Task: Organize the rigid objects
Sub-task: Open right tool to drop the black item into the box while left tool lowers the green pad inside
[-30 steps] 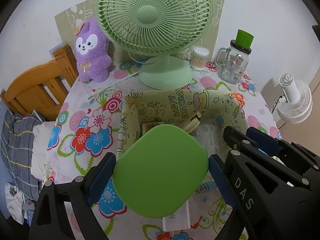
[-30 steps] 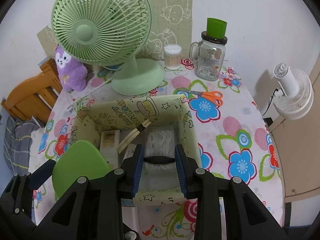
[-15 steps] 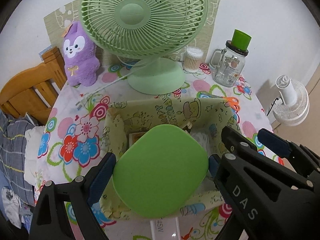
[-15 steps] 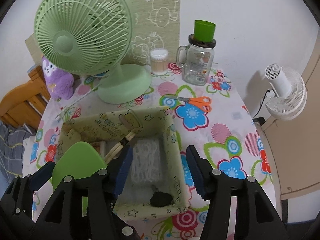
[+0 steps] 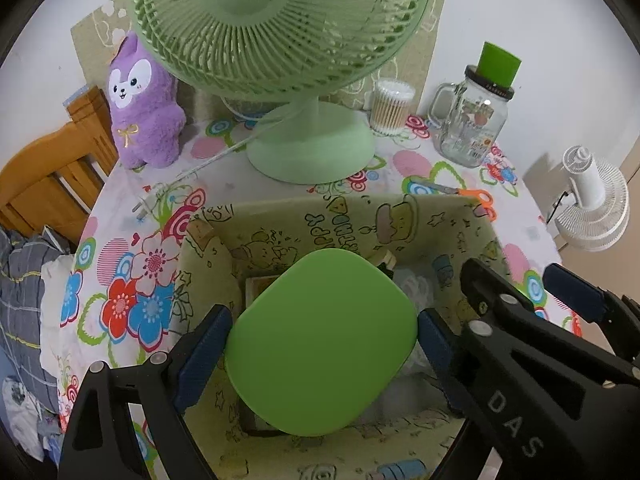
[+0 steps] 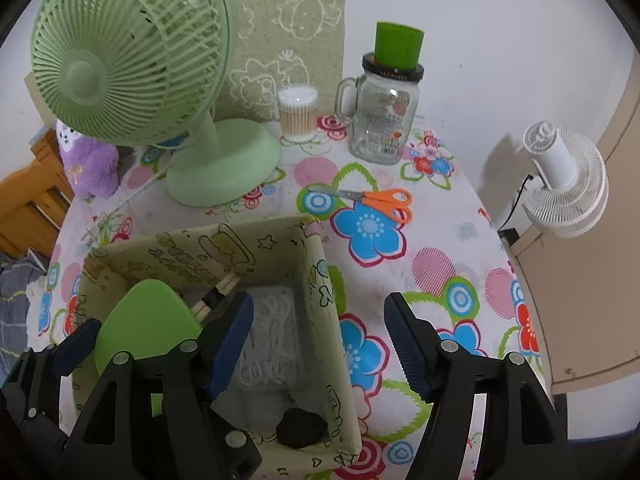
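You are pinching the green lid in your left gripper over the box; lowering comes next, while your right gripper is spreading, empty.

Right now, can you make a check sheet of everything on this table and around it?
Surface: round table, flowered cloth.
Job's things: green lid over the box; black lump and white mesh inside.
Clutter: green fan, jar, swabs, scissors, purple plush.
Grippers: left hand-held gripper clamps the lid; right hand-held gripper opening, straddling the box wall without pressing it.
Cables: fan cord and plug on the cloth.
Surroundings: white fan, wooden chair, wall.
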Demonstrator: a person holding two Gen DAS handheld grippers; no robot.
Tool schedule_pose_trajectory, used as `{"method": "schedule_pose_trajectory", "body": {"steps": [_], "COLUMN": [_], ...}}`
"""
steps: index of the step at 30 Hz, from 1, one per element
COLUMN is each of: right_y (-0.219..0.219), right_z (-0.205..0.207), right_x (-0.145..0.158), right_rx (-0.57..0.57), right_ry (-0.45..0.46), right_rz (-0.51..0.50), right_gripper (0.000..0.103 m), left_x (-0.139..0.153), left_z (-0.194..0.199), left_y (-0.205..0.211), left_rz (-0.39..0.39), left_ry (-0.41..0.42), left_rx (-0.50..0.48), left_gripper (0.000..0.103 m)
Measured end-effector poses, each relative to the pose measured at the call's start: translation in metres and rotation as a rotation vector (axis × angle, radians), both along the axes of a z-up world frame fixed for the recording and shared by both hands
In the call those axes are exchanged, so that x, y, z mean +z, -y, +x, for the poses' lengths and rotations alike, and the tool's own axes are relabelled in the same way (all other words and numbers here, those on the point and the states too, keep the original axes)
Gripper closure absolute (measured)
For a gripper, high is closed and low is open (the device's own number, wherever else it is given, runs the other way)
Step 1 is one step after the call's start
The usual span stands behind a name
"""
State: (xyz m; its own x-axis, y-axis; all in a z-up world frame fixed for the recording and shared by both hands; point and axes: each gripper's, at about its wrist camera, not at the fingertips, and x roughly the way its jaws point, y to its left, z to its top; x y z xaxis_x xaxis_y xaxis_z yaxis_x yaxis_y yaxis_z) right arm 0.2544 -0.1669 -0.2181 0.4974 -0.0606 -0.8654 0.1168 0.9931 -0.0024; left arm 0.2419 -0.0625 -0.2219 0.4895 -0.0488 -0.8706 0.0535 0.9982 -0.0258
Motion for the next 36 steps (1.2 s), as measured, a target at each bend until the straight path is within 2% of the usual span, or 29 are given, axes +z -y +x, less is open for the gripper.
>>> {"method": "schedule_pose_trajectory", "body": {"steps": [9,13,20,36], "right_y": [0.005,0.004,0.002,0.001], "right_z": [0.000,0.001,-0.003,-0.028], "right_x": [-0.013,-0.014,-0.016,-0.002], "right_rx": [-0.044,-0.045,-0.040,-0.036], "right_ry": [-0.016,-0.015,-0.016,0.004], "right_rz": [0.017,0.017,0.019,0.032], "right_gripper": [0.032,0.032,0.031,0.031], "left_x": [-0.009,-0.016,-0.017,0.002], "left_z": [0.003,0.009,0.007,-0.023], "left_y": [0.005,0.001,0.004,-0.003], "left_rz": [0.021,0.000,0.007,0.025], "left_ry": [0.021,-0.001,-0.009,0.014], "left_rx": [-0.023,-0.006,-0.020,-0.023], "left_gripper": [0.009,0.008,0.008,0.005]}}
